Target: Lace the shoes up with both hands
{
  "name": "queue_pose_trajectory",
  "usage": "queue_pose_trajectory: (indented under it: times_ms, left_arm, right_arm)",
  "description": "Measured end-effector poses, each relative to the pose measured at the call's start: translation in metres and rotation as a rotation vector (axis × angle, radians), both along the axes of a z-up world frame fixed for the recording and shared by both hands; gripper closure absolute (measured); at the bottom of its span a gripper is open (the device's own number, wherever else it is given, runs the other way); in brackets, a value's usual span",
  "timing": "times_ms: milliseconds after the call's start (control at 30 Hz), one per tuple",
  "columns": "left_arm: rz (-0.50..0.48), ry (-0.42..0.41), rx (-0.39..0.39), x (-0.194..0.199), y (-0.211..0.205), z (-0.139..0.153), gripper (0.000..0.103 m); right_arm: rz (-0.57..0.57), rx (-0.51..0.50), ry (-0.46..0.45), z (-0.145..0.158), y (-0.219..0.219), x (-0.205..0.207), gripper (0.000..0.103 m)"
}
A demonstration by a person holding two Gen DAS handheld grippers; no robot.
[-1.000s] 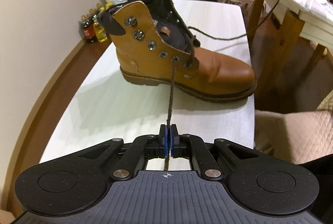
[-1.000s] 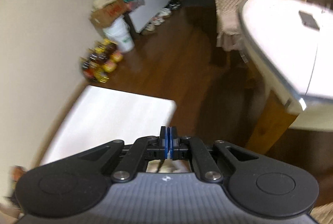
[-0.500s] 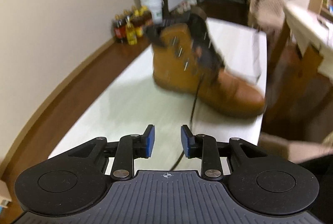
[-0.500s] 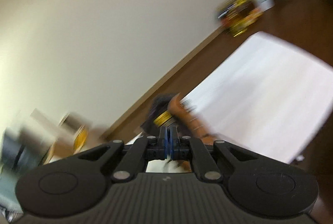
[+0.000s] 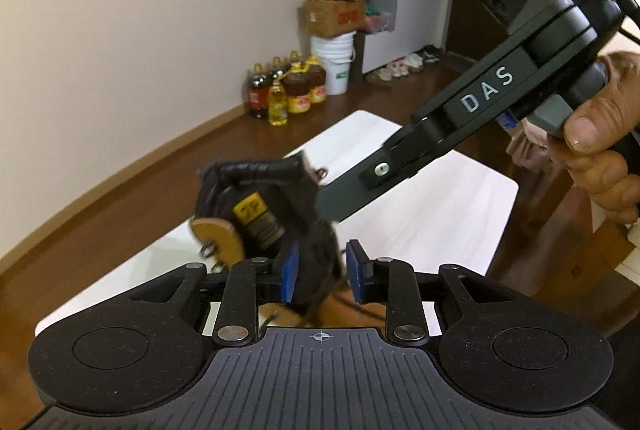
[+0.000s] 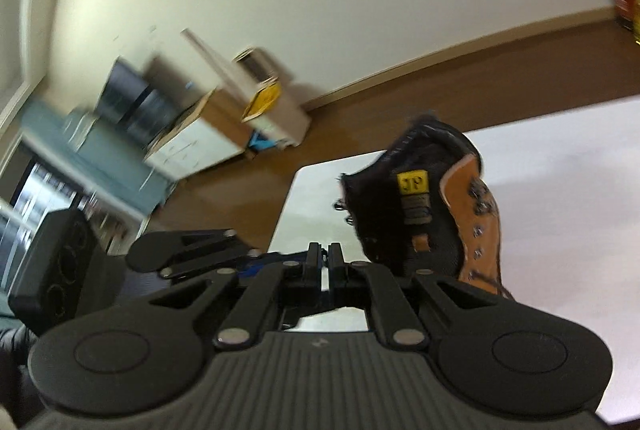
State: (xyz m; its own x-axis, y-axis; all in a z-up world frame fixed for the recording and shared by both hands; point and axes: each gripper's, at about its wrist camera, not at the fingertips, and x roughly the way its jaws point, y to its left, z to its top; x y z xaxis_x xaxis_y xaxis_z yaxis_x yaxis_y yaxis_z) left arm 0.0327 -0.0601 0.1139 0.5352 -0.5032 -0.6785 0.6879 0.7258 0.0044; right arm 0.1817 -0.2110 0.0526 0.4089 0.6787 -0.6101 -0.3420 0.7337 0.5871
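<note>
- My left fingers [image 5: 319,276], blue pads apart and closing, frame the boot's [image 5: 256,214] dark tongue [image 5: 316,254] and a strand of lace [image 5: 320,304]; I cannot tell whether the pads touch either yet
- My right fingers [image 6: 325,262] stand all but shut, a thin slit between them, and nothing shows in it
- From the left wrist view my right gripper reaches in from the upper right, a hand [image 5: 600,150] on its handle, its tip beside the boot's collar
- The boot stands on the white tabletop [image 5: 440,198], near its end, just in front of both grippers
- I judge the lace thin, limp and slippery: best pinched near its free end, close to an eyelet
- The boot looks heavy and stiff, likely to stay put under a light pull
- Tan leather upper, black padded collar, yellow tag on the tongue, metal eyelets and hooks
</note>
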Motion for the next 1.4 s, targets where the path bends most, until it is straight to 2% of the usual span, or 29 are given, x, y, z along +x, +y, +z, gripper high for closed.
queue_pose_trajectory:
  times_ms: [33, 100, 167, 200, 267, 300, 367, 400, 433, 500, 567, 633, 767, 900, 967, 1000, 1033, 1233, 1267, 1300, 1400]
  left_arm:
    - [0.004, 0.0, 0.006, 0.002, -0.003, 0.0, 0.098]
    - [0.021, -0.005, -0.005, 0.005, 0.0, 0.0, 0.099]
    - [0.054, 0.011, -0.024, 0.009, 0.001, -0.001, 0.1]
    - [0.095, 0.041, -0.057, 0.012, 0.007, -0.002, 0.1]
    - [0.221, 0.136, -0.178, 0.022, 0.031, -0.005, 0.1]
    - [0.27, 0.175, -0.232, 0.026, 0.042, -0.006, 0.1]
    - [0.407, 0.309, -0.418, 0.036, 0.076, -0.015, 0.099]
    - [0.425, 0.332, -0.448, 0.039, 0.08, -0.017, 0.099]
    - [0.471, 0.399, -0.523, 0.043, 0.092, -0.024, 0.099]
    - [0.547, 0.495, -0.649, 0.047, 0.11, -0.036, 0.099]
    - [0.571, 0.528, -0.706, 0.049, 0.119, -0.04, 0.099]
    - [0.572, 0.544, -0.733, 0.052, 0.121, -0.046, 0.099]
    - [0.536, 0.568, -0.763, 0.055, 0.118, -0.053, 0.1]
    - [0.49, 0.576, -0.754, 0.054, 0.115, -0.053, 0.1]
    - [0.483, 0.578, -0.748, 0.054, 0.115, -0.054, 0.1]
    - [0.477, 0.576, -0.735, 0.054, 0.116, -0.053, 0.099]
    - [0.477, 0.575, -0.727, 0.054, 0.116, -0.053, 0.098]
    - [0.488, 0.58, -0.706, 0.05, 0.127, -0.053, 0.093]
    - [0.48, 0.584, -0.698, 0.049, 0.13, -0.051, 0.094]
    - [0.475, 0.586, -0.696, 0.049, 0.129, -0.052, 0.1]
    - [0.464, 0.59, -0.695, 0.05, 0.127, -0.053, 0.101]
  right_arm:
    - [0.017, -0.012, -0.007, 0.003, 0.0, -0.001, 0.096]
    - [0.036, -0.024, -0.016, 0.009, -0.001, -0.004, 0.095]
    - [0.016, -0.013, -0.01, 0.011, -0.004, -0.007, 0.09]
    - [-0.026, 0.01, 0.006, 0.011, -0.01, -0.009, 0.086]
    - [-0.1, 0.076, 0.052, 0.008, -0.021, -0.011, 0.086]
    - [-0.194, 0.174, 0.122, -0.002, -0.031, -0.015, 0.086]
    - [-0.351, 0.362, 0.256, -0.026, -0.046, -0.024, 0.086]
    - [-0.428, 0.477, 0.34, -0.043, -0.049, -0.031, 0.086]
    - [-0.508, 0.604, 0.43, -0.062, -0.05, -0.04, 0.086]
    - [-0.61, 0.775, 0.544, -0.089, -0.042, -0.055, 0.083]
    - [-0.669, 0.888, 0.625, -0.109, -0.031, -0.066, 0.082]
    - [-0.721, 1.009, 0.723, -0.129, -0.013, -0.076, 0.08]
    - [-0.776, 1.157, 0.8, -0.143, 0.005, -0.087, 0.079]
    - [-0.816, 1.237, 0.81, -0.146, 0.012, -0.091, 0.08]
    - [-0.822, 1.243, 0.802, -0.15, 0.015, -0.09, 0.081]
    - [-0.822, 1.224, 0.79, -0.148, 0.014, -0.09, 0.095]
    - [-0.821, 1.193, 0.77, -0.145, 0.012, -0.089, 0.099]
    - [-0.758, 0.965, 0.622, -0.129, 0.003, -0.075, 0.099]
    - [-0.75, 0.946, 0.61, -0.127, 0.003, -0.073, 0.099]
    - [-0.745, 0.932, 0.601, -0.126, 0.002, -0.072, 0.099]
    - [-0.738, 0.921, 0.595, -0.126, 0.0, -0.071, 0.097]
